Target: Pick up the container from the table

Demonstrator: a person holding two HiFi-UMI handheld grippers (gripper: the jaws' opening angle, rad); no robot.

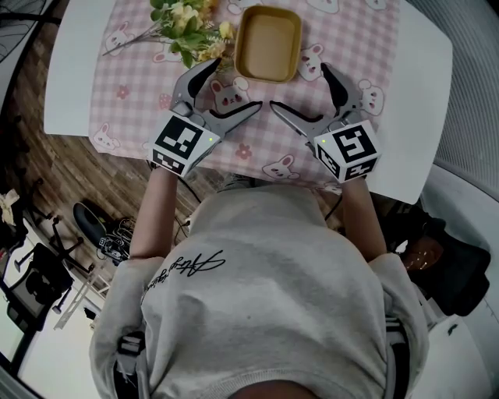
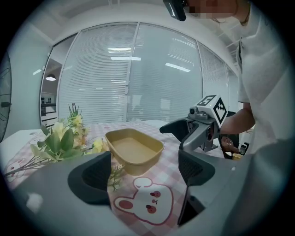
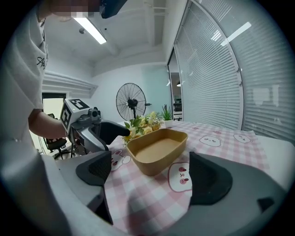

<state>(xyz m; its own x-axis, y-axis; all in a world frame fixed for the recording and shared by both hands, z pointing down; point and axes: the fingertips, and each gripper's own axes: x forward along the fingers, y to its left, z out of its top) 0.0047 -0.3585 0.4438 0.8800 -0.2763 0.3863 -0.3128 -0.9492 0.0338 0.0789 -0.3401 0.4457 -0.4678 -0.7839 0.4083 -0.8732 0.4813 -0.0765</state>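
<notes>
A shallow tan container [image 1: 268, 43] sits empty on a pink checked tablecloth [image 1: 132, 70], flowers [image 1: 185, 23] just left of it. Both the left gripper [image 1: 232, 87] and right gripper [image 1: 300, 87] hover on its near side, jaws spread wide with nothing between them. A clean lift probably means sliding one jaw inside the container's rim and one outside (well away from the flowers), then closing gently.
</notes>
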